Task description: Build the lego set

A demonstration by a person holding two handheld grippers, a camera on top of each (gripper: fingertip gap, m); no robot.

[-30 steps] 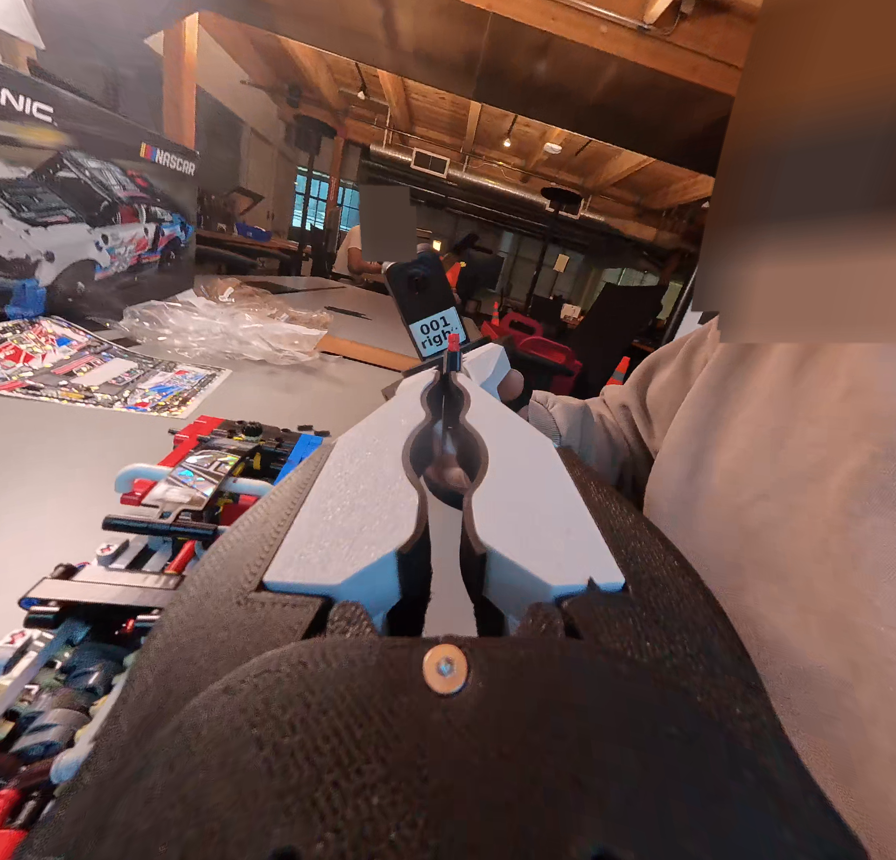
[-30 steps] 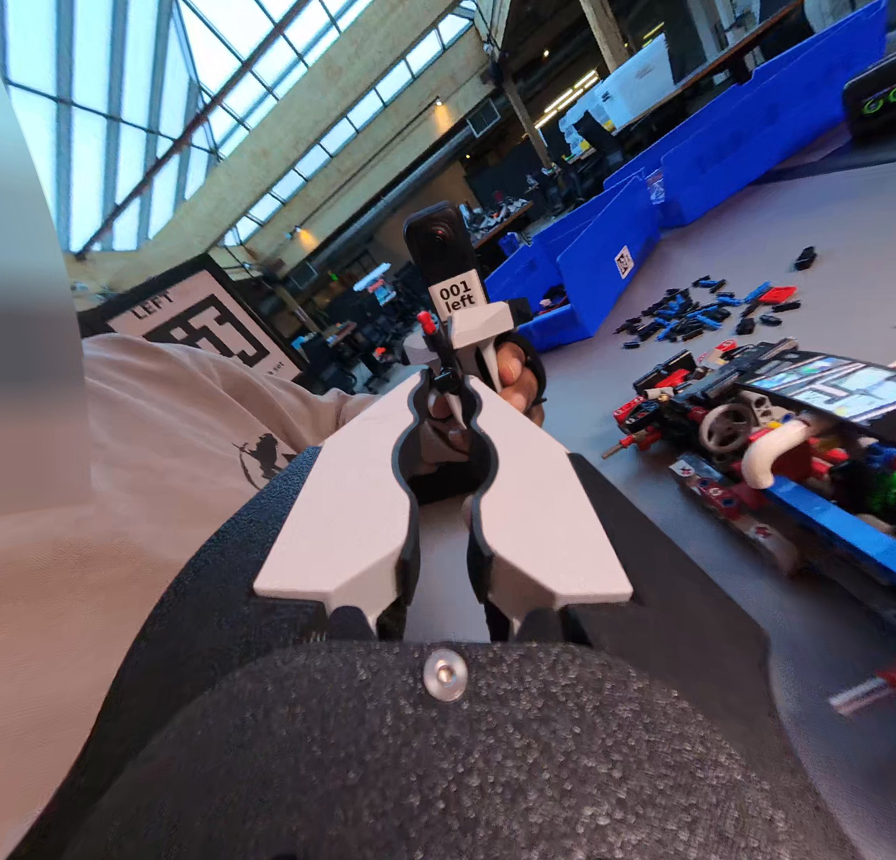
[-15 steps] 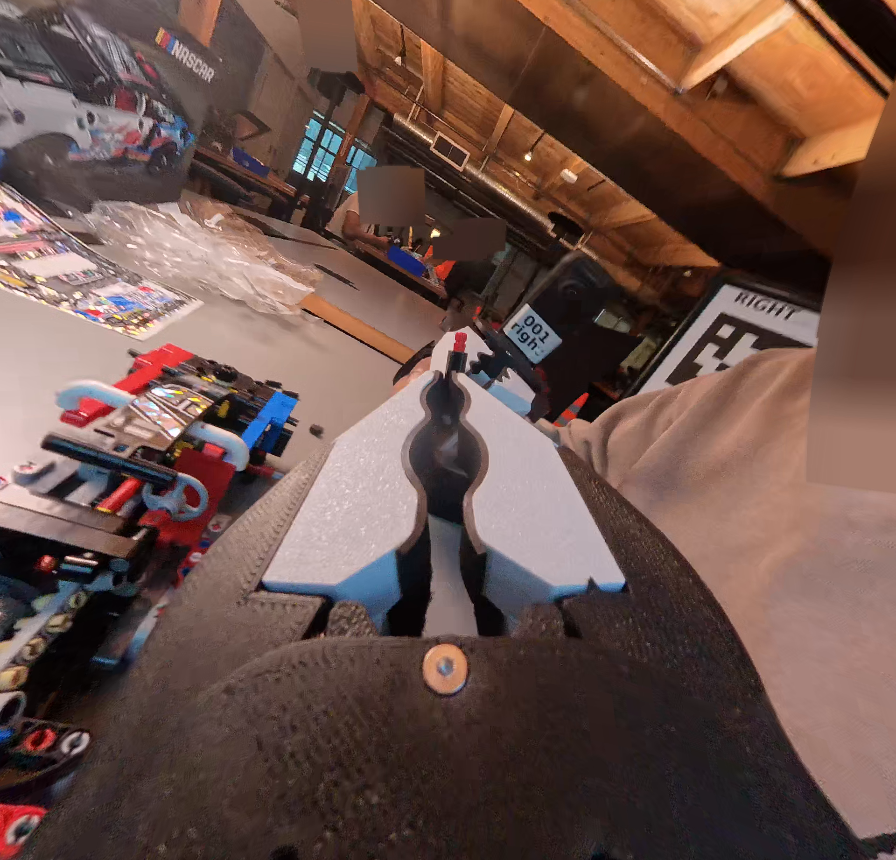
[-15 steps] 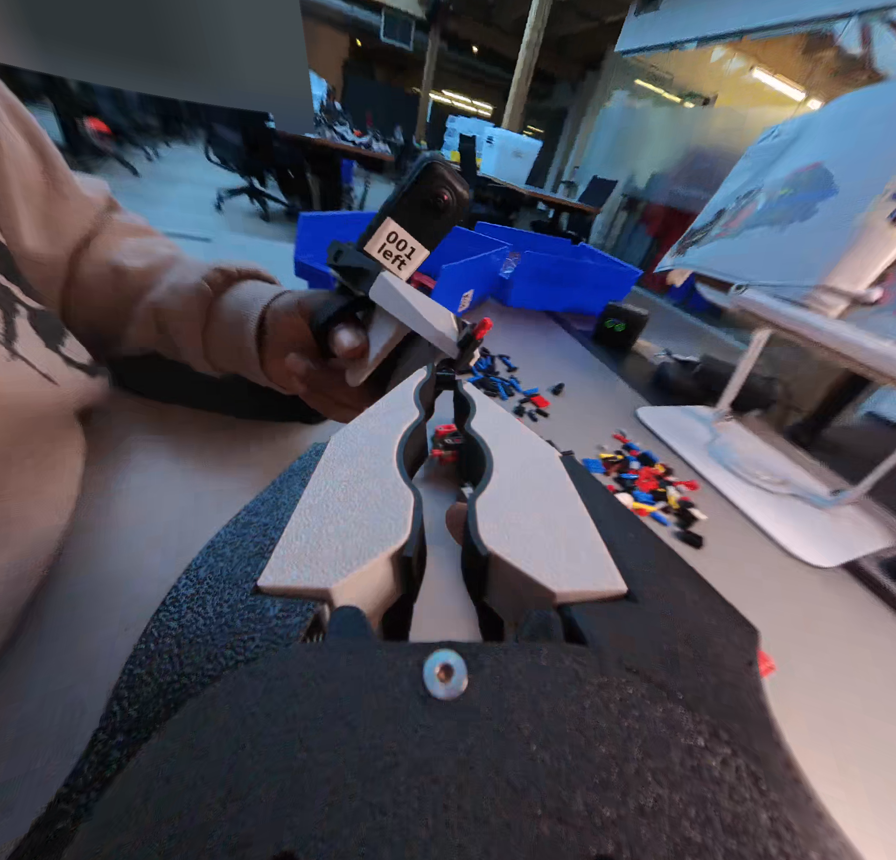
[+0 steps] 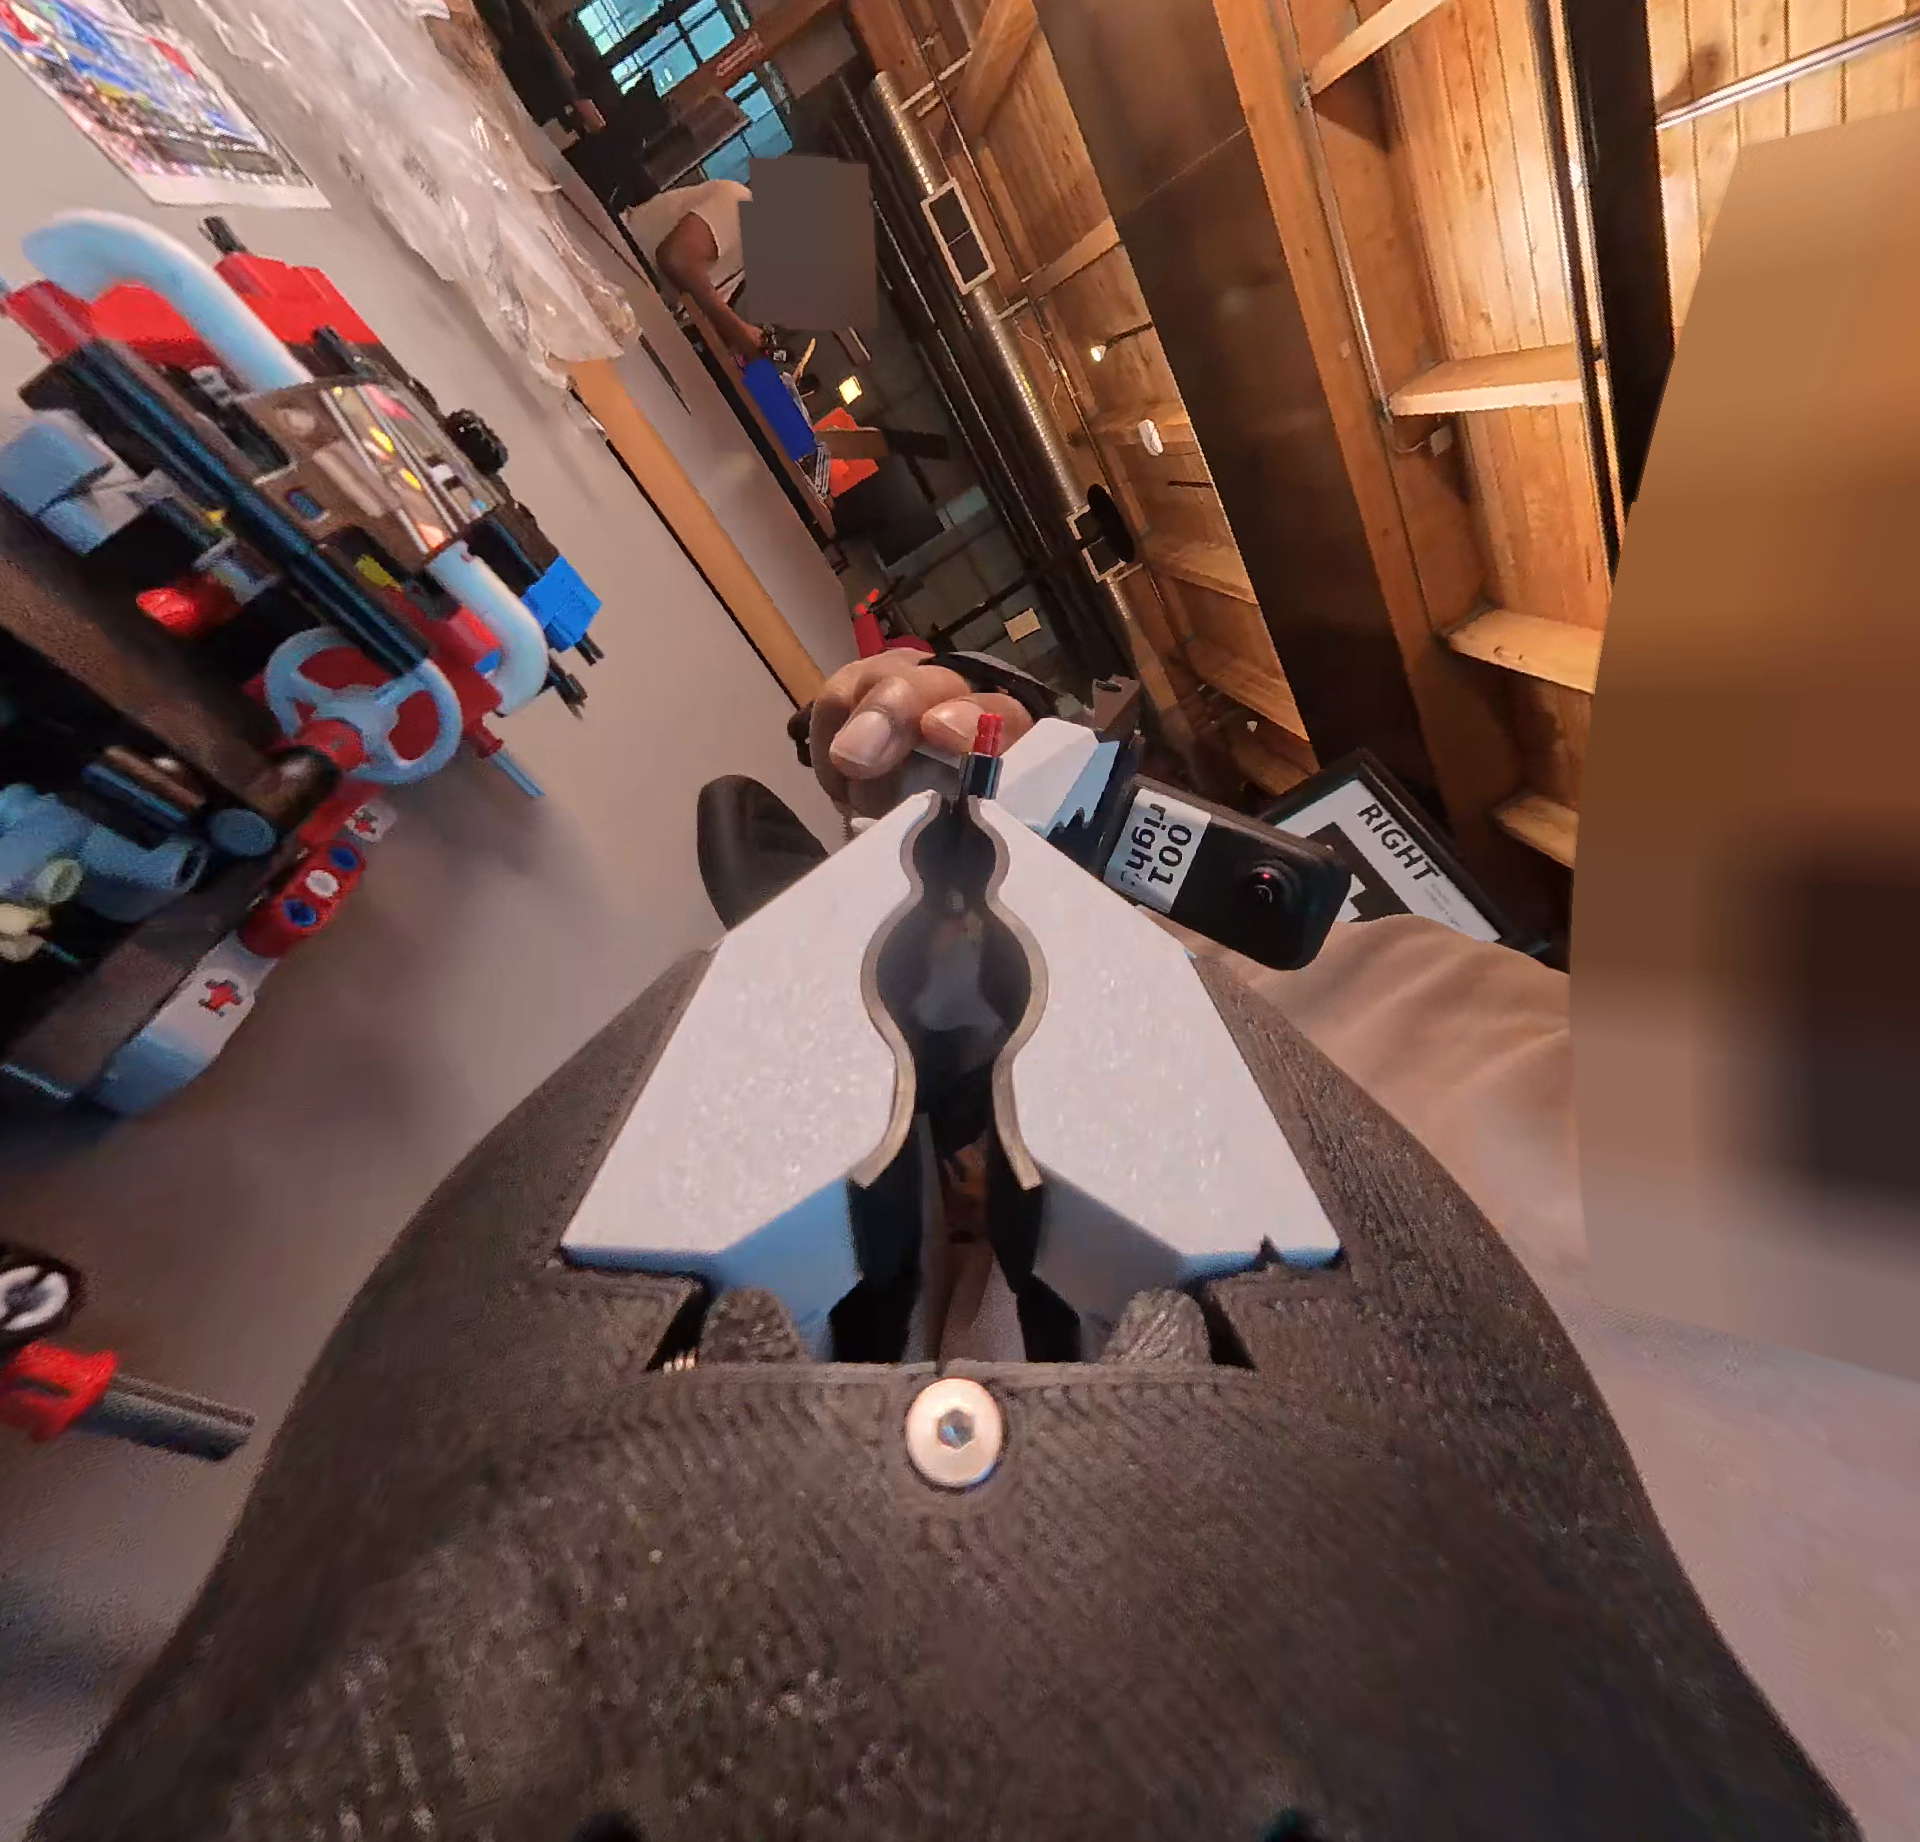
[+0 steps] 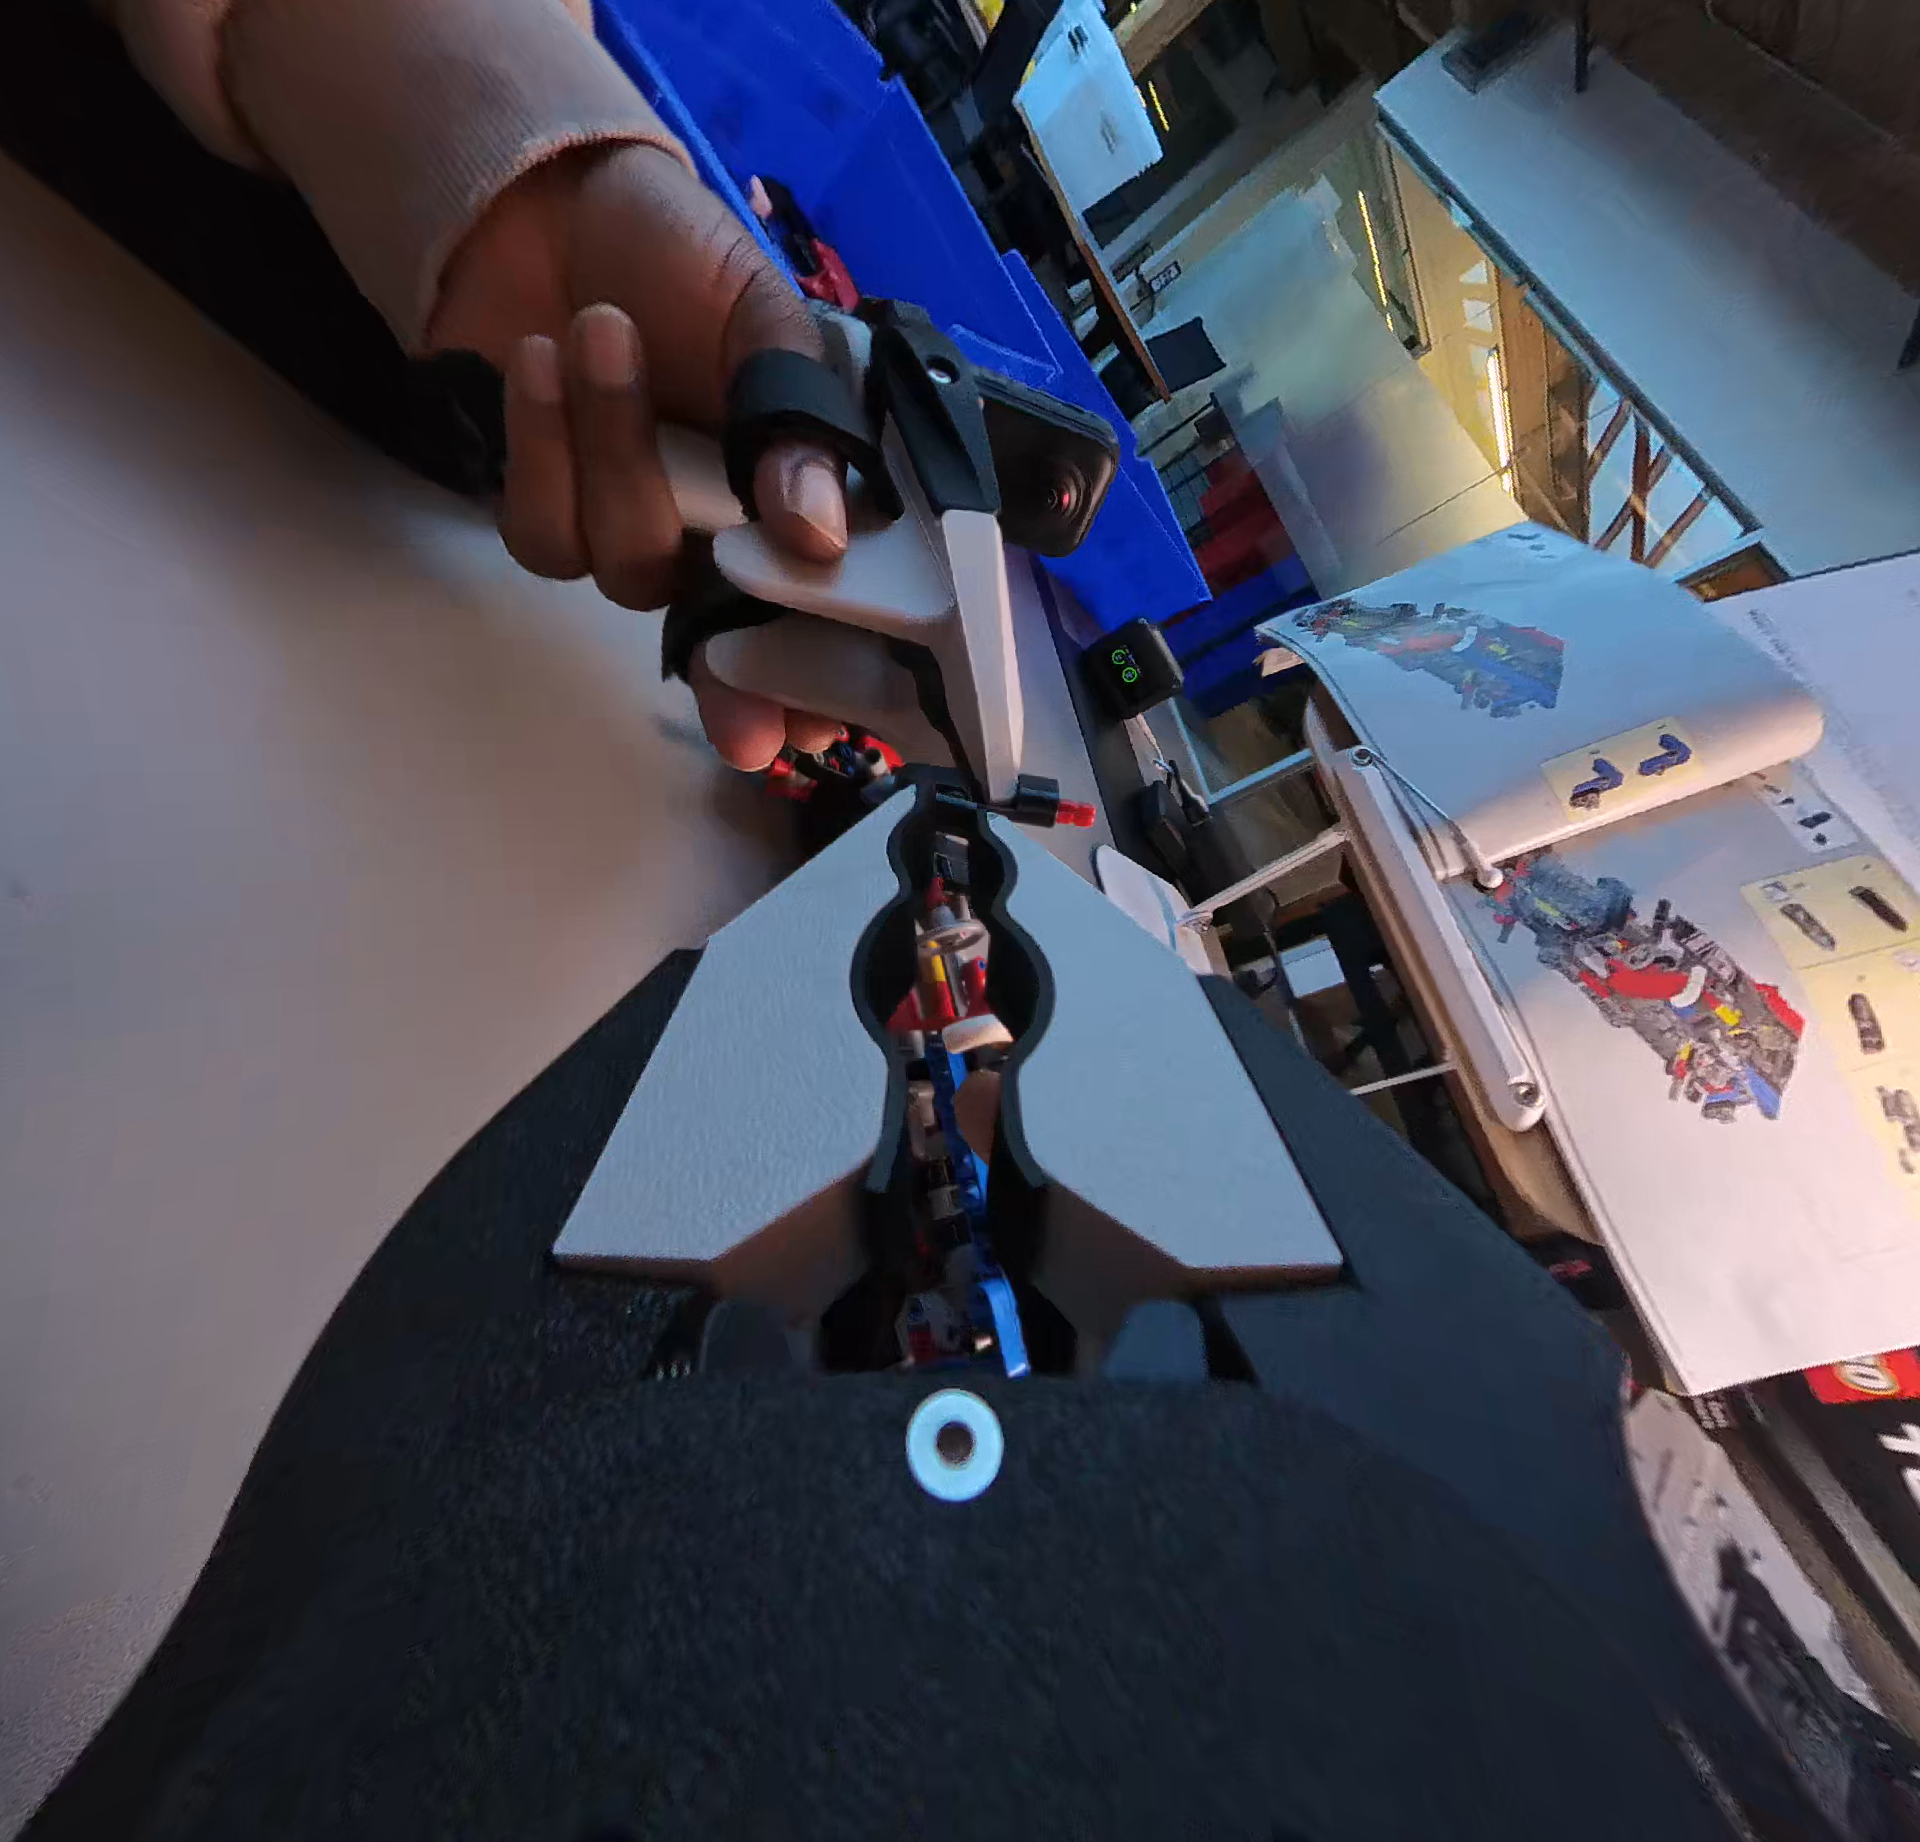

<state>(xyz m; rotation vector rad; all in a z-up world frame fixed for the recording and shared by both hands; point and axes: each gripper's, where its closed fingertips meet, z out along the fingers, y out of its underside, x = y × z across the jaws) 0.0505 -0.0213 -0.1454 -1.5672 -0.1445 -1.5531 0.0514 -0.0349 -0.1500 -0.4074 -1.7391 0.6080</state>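
Pinching red-tipped pin (image 5: pixel 980 753), left gripper (image 5: pixel 954 805) tilted

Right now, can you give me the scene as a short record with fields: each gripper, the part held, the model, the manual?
left gripper: jaws shut on the pin
right gripper: jaws shut, it seems on the thin end of the same pin
pin: black with a red tip, held above the table
car: part-built, on the table, not touched
manual: open on a stand
loose part: red and black, lying on the table
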